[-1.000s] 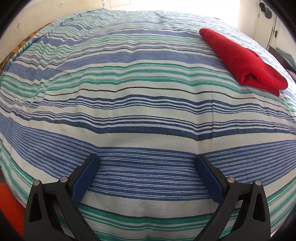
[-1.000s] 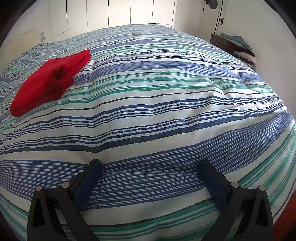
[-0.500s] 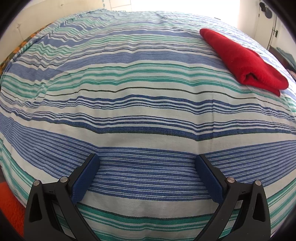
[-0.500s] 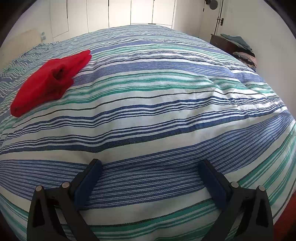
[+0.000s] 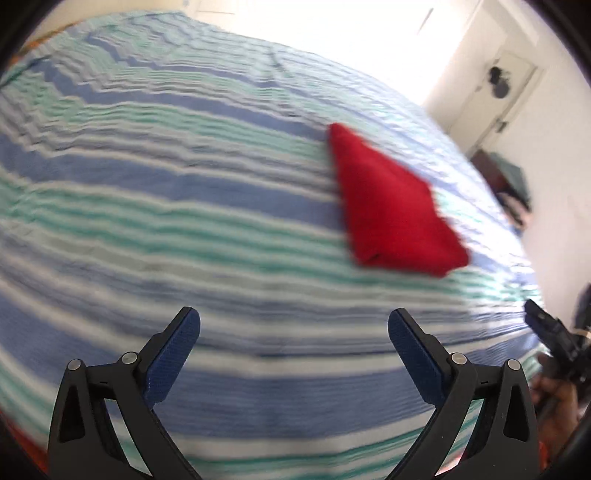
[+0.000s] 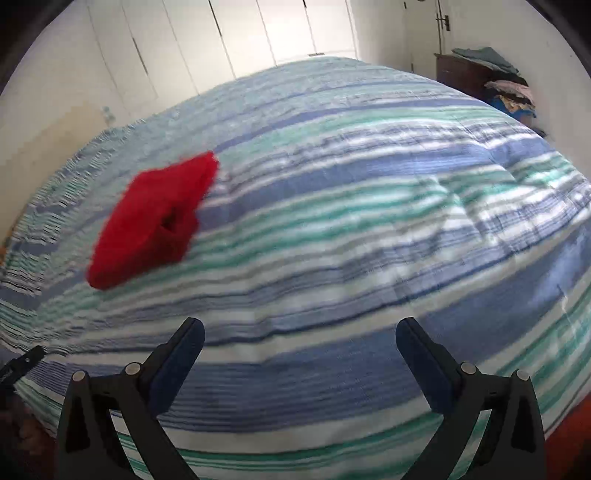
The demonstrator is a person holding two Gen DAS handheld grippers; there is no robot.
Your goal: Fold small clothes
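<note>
A folded red garment (image 5: 391, 210) lies on the blue, green and white striped bedspread (image 5: 184, 206), ahead and right of my left gripper (image 5: 293, 326). In the right wrist view the garment (image 6: 155, 221) lies ahead and to the left of my right gripper (image 6: 299, 334). Both grippers are open and empty, raised above the bed's near edge and apart from the garment. Both views are motion-blurred.
White wardrobe doors (image 6: 258, 33) stand behind the bed. A dark dresser with piled clothes (image 6: 491, 77) sits at the far right by the wall. The right gripper's tip (image 5: 554, 332) shows at the left wrist view's right edge. A door (image 5: 495, 92) is at the back right.
Both grippers have lifted and pulled back from the bedspread. The garment now sits nearer the middle of each view, and both views have become blurred.
</note>
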